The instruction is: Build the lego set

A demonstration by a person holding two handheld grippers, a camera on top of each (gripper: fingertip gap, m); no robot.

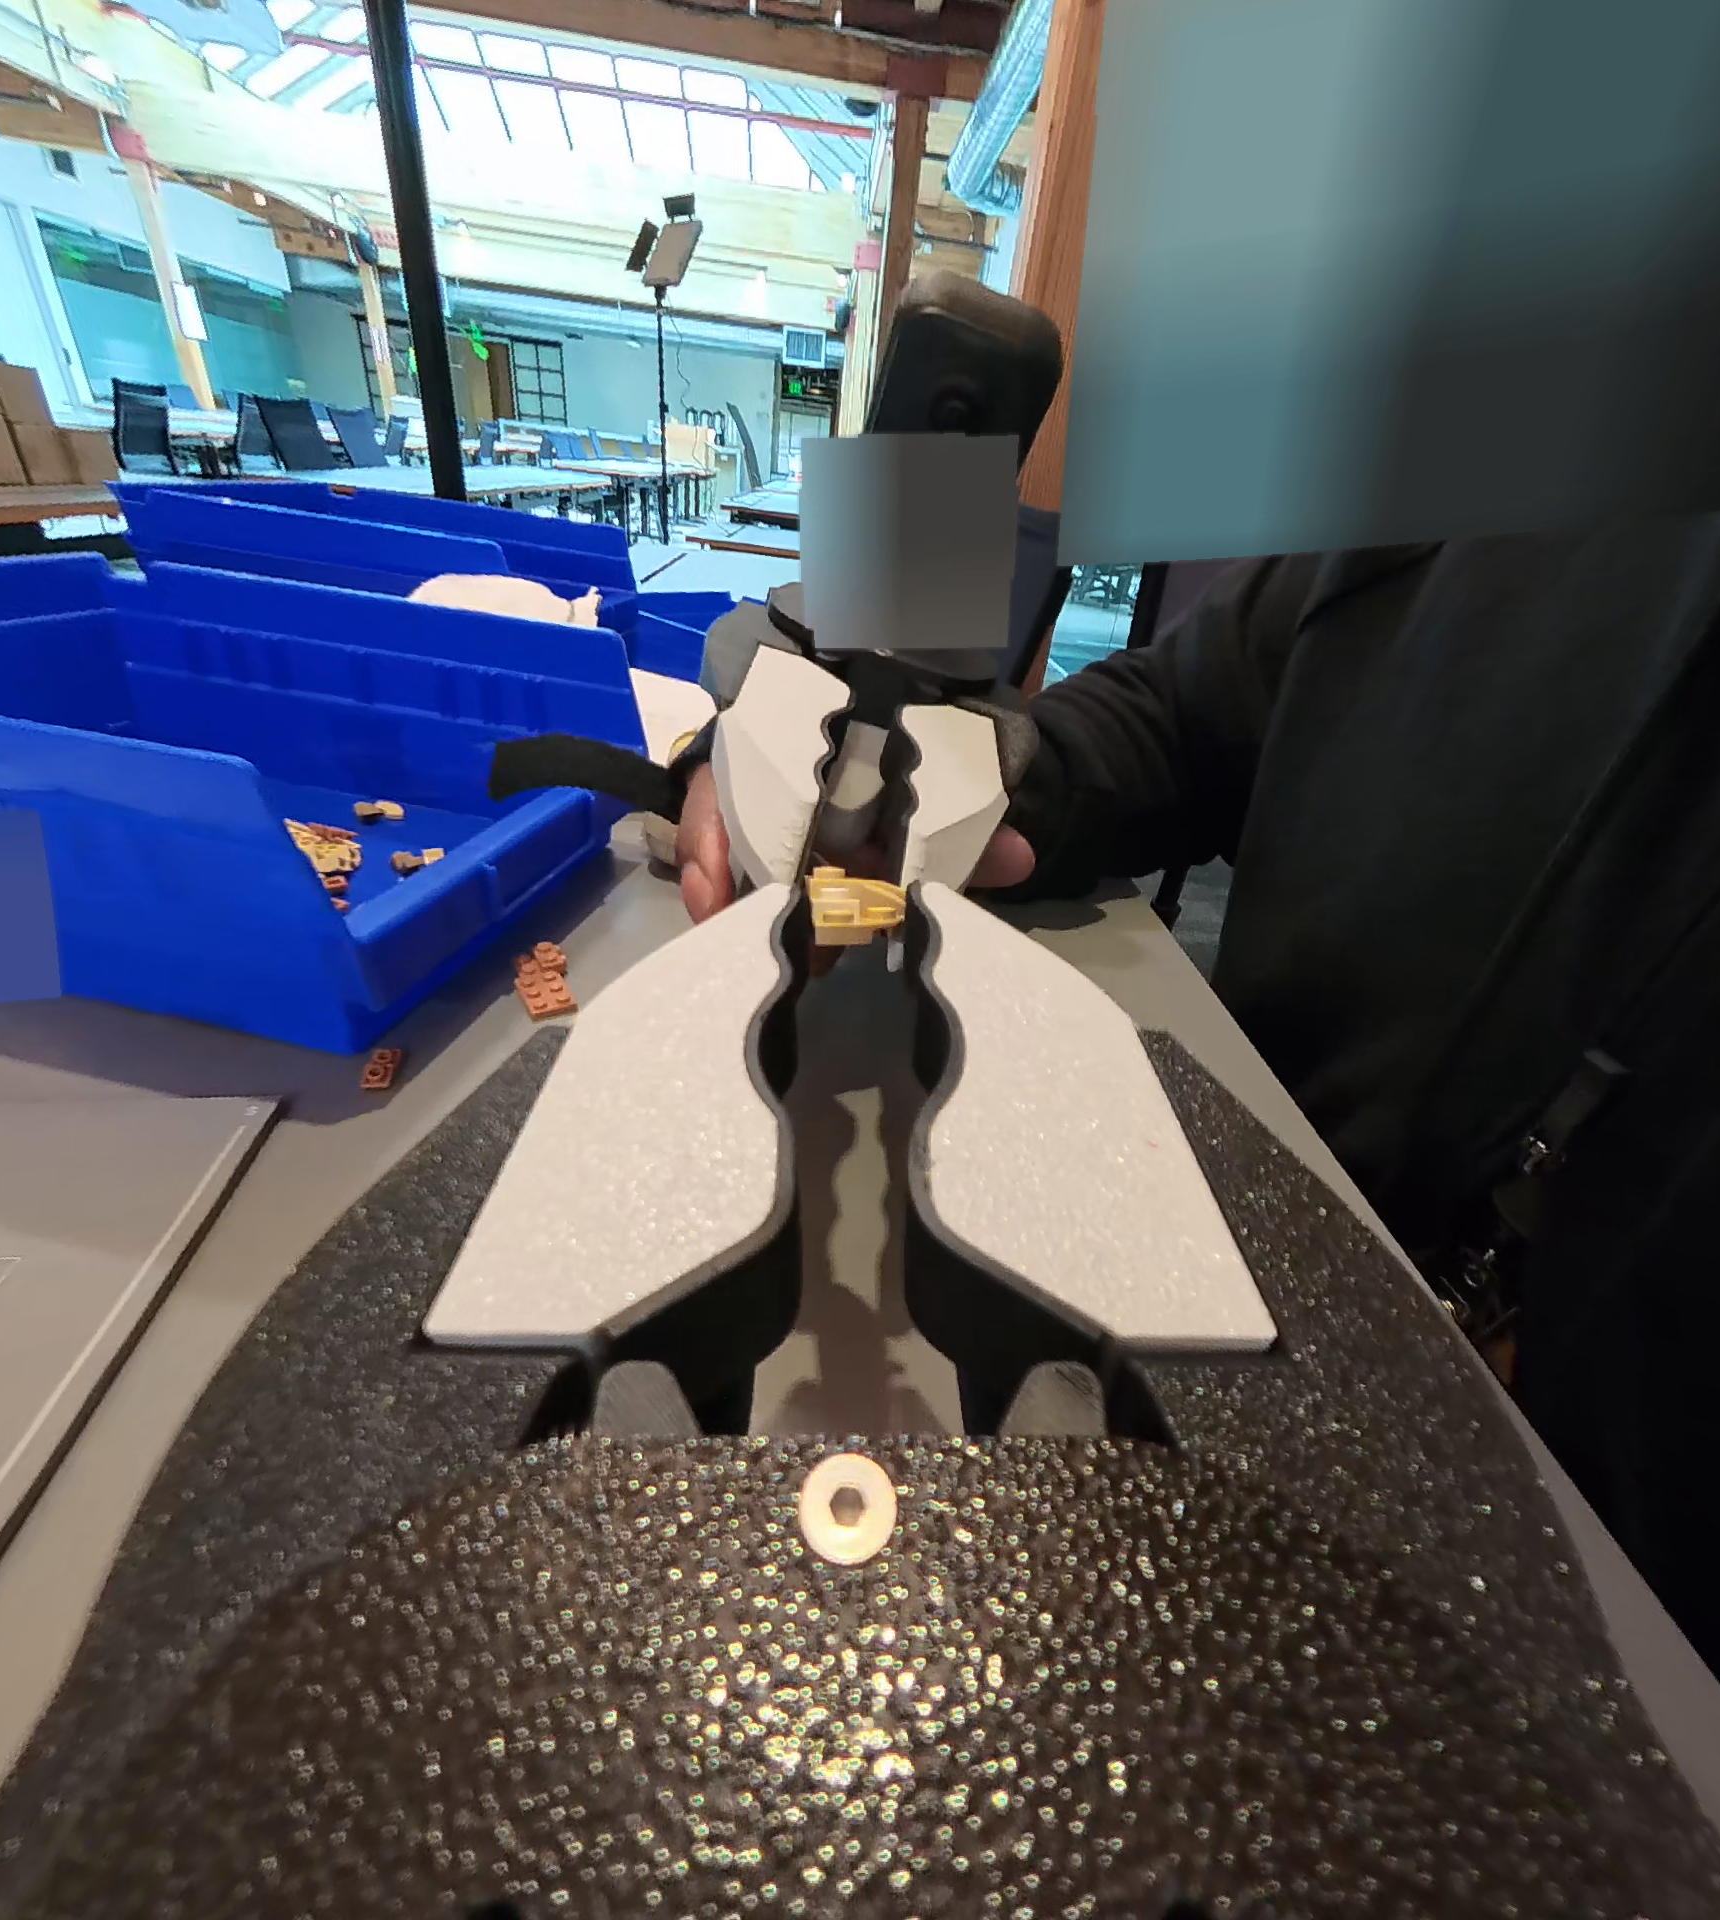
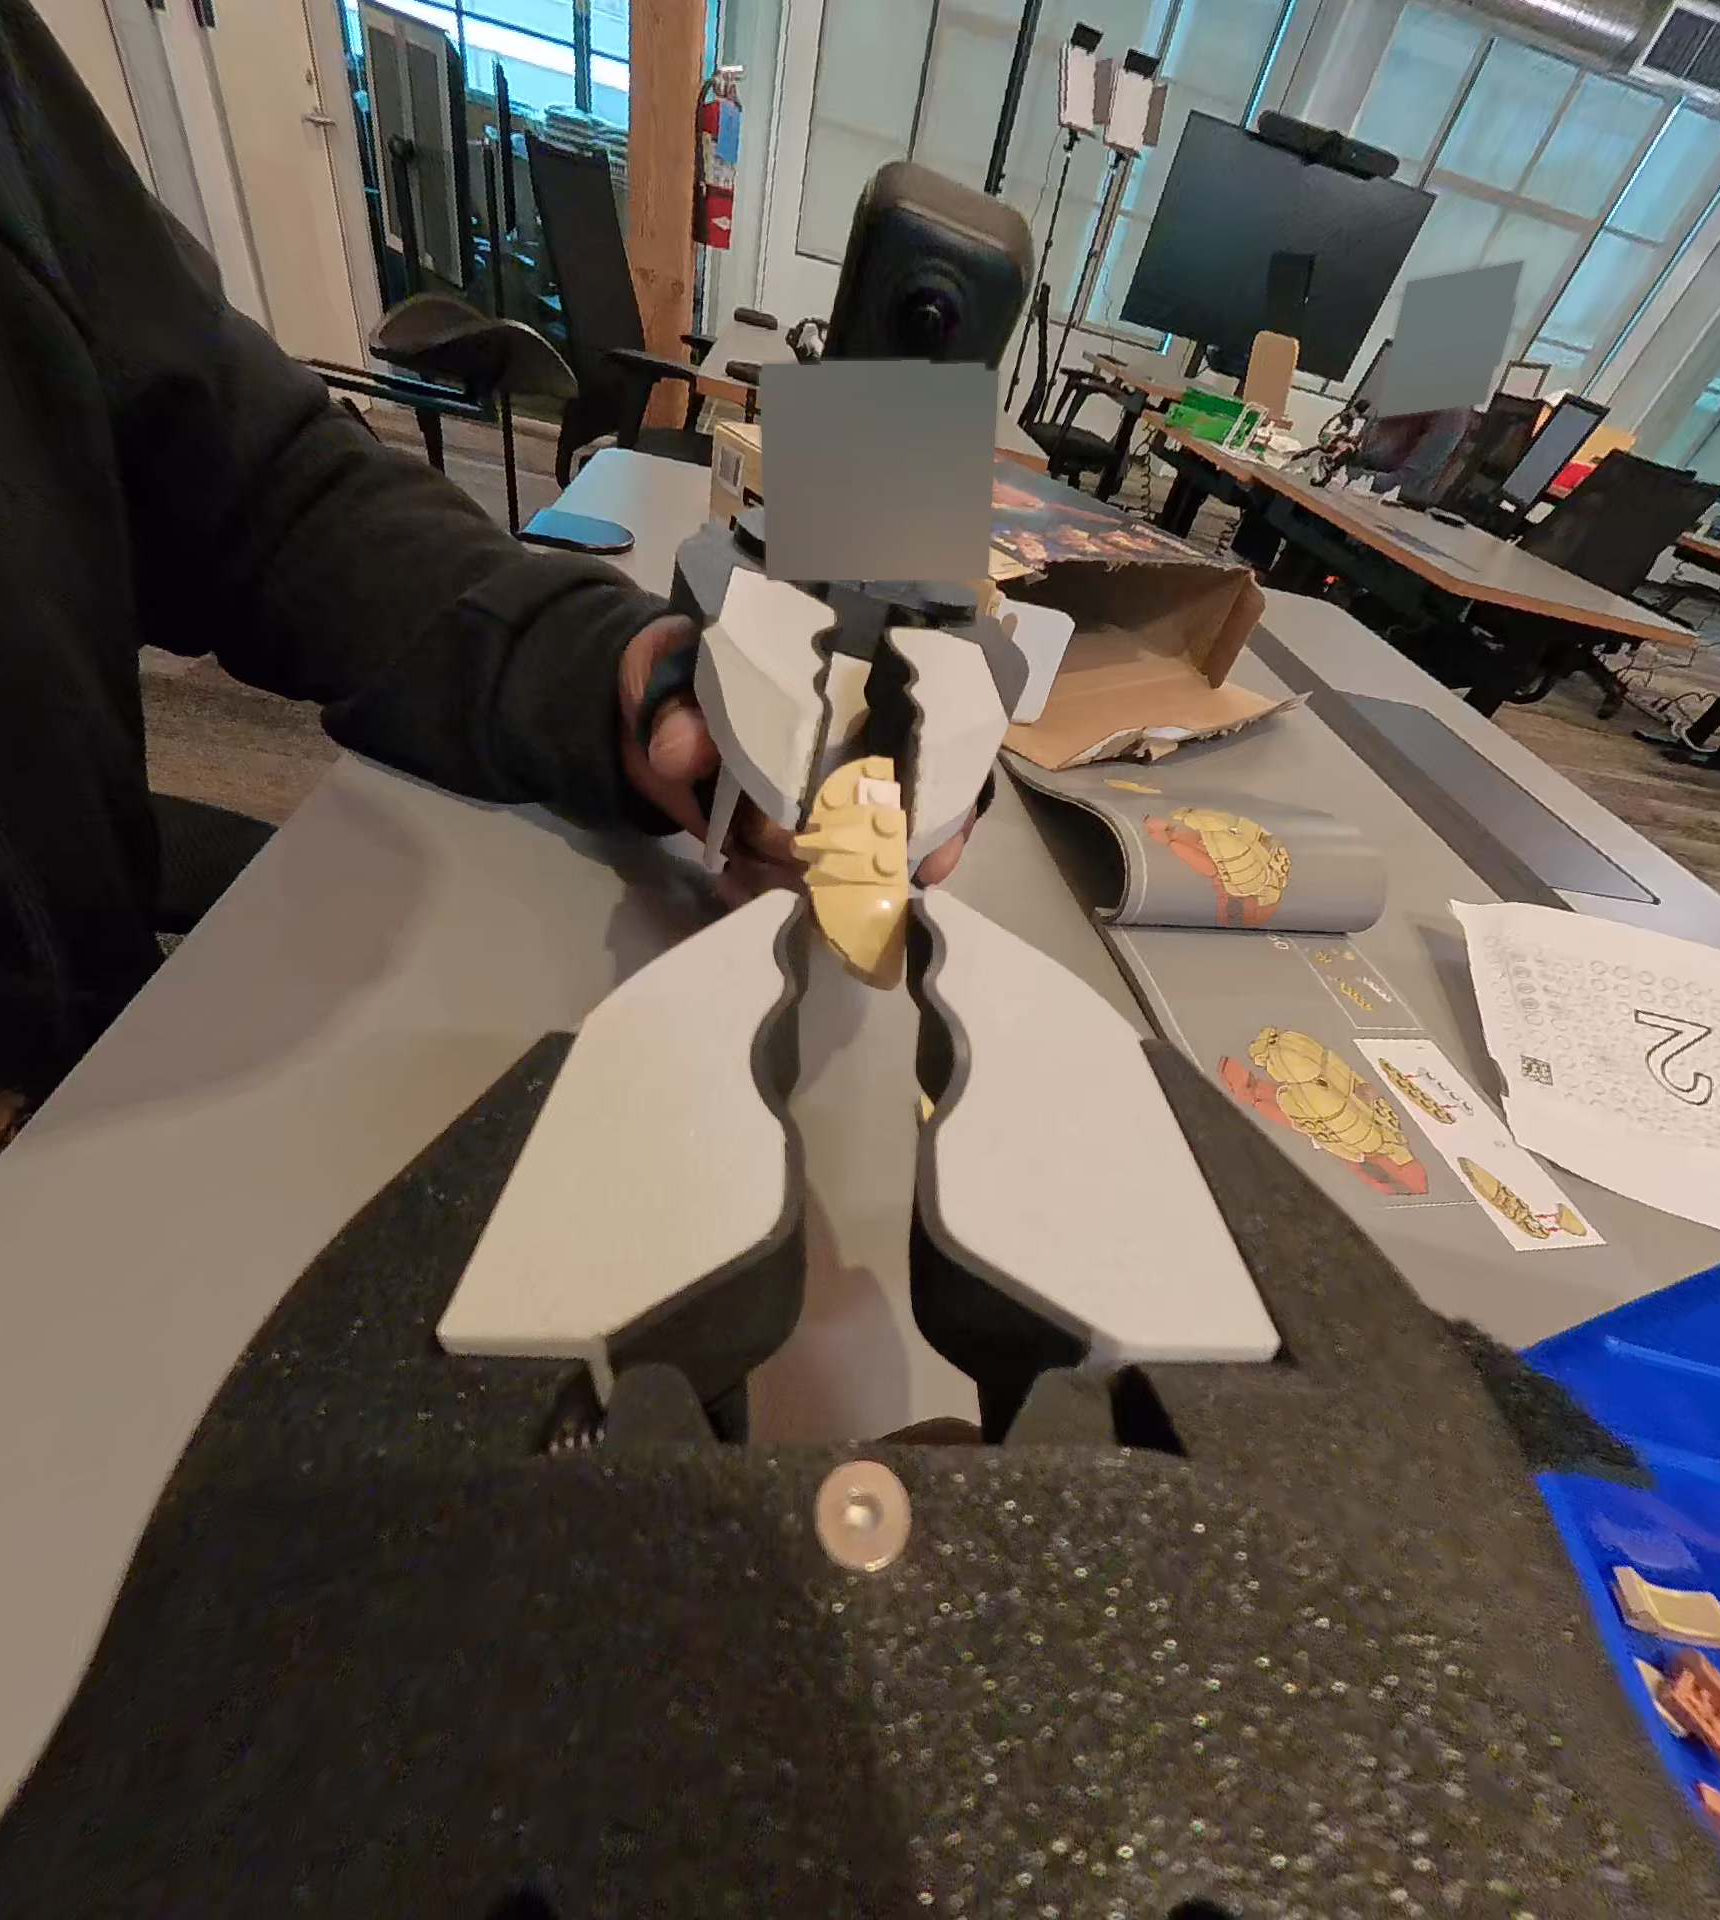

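**Meeting tip to tip over a tan lego assembly**

Facing each other above the grey table, the two grippers share one small tan lego assembly. In the right wrist view the right gripper has its jaws narrowed around the rounded end of the assembly at 12 o'clock of its fingertips. The left gripper, opposite and held in a person's hand, has its jaws closed on the studded far end. The left wrist view shows the same piece pinched at that gripper's own tips, with the right gripper beyond it at 12 o'clock. A blue bin with loose tan and brown bricks sits at 10 o'clock, two brown bricks on the table just beside it. An open instruction booklet lies at 2 o'clock in the right wrist view.
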